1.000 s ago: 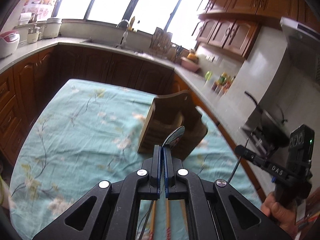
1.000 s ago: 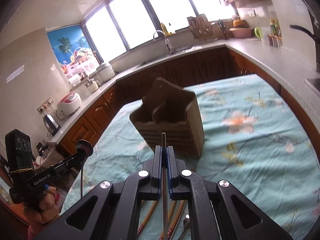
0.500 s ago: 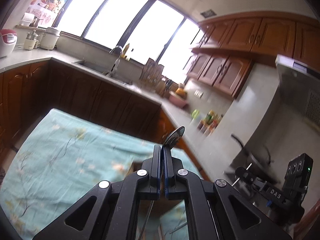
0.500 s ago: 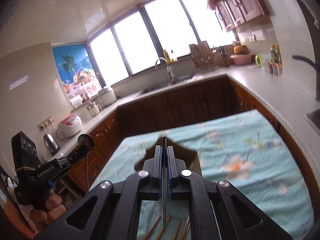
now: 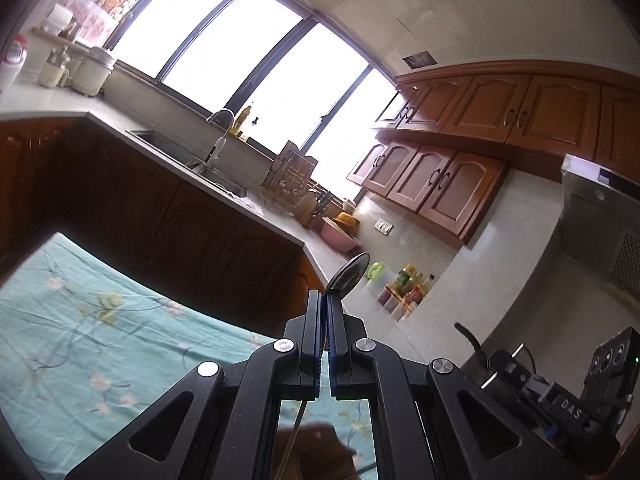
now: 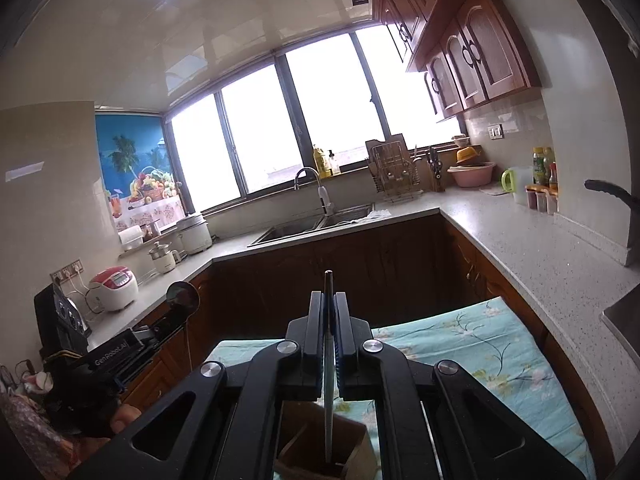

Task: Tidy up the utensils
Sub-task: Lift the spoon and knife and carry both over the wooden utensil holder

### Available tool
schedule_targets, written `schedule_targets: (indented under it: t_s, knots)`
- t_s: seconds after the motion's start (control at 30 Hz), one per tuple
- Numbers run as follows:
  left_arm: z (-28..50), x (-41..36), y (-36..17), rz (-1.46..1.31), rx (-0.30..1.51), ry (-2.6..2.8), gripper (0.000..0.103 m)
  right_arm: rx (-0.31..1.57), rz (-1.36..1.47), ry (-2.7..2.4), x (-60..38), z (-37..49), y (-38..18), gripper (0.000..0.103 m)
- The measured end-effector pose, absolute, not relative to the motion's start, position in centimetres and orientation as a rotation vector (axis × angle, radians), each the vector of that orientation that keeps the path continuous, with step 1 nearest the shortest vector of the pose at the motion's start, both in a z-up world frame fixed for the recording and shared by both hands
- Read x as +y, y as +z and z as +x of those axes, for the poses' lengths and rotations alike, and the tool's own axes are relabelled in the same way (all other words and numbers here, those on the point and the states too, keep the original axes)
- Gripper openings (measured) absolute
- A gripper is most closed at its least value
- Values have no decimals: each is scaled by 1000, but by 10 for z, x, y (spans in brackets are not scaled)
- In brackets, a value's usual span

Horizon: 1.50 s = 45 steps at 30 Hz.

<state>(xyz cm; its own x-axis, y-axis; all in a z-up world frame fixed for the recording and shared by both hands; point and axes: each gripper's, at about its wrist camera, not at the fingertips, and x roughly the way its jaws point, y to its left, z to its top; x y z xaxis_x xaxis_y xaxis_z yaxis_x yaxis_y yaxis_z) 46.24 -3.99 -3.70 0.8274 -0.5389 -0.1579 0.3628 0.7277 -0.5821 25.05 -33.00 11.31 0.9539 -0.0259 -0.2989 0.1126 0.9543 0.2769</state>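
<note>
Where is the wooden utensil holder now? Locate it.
The wooden utensil holder sits at the bottom centre of the right wrist view, on the floral teal tablecloth, below the right gripper.

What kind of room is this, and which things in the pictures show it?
A home kitchen, most likely. A sink with a tap sits under the window, wooden wall cabinets hang above the counter, and a rice cooker stands plugged in.

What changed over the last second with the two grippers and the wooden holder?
Both grippers rose and tipped up. The wooden holder, earlier ahead of the jaws, now sits low beneath them, and more of the kitchen counter and windows shows. Nothing was taken or let go. The left gripper is still shut on the spoon, the right gripper on the thin metal utensil, whose lower end now hangs over the holder.
</note>
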Motion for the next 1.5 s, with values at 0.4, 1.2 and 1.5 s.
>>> schedule_targets:
  t_s: [0.4, 1.2, 1.5]
  knots:
    - [532, -76, -113, -529, 346, -493, 1, 339, 302, -42, -332, 280, 55, 4]
    - [446, -57, -79, -385, 394, -451, 1, 437, 394, -57, -343, 278, 18, 5]
    - [430, -62, -73, -341, 446, -439, 1, 481, 396, -54, -340, 282, 10, 9]
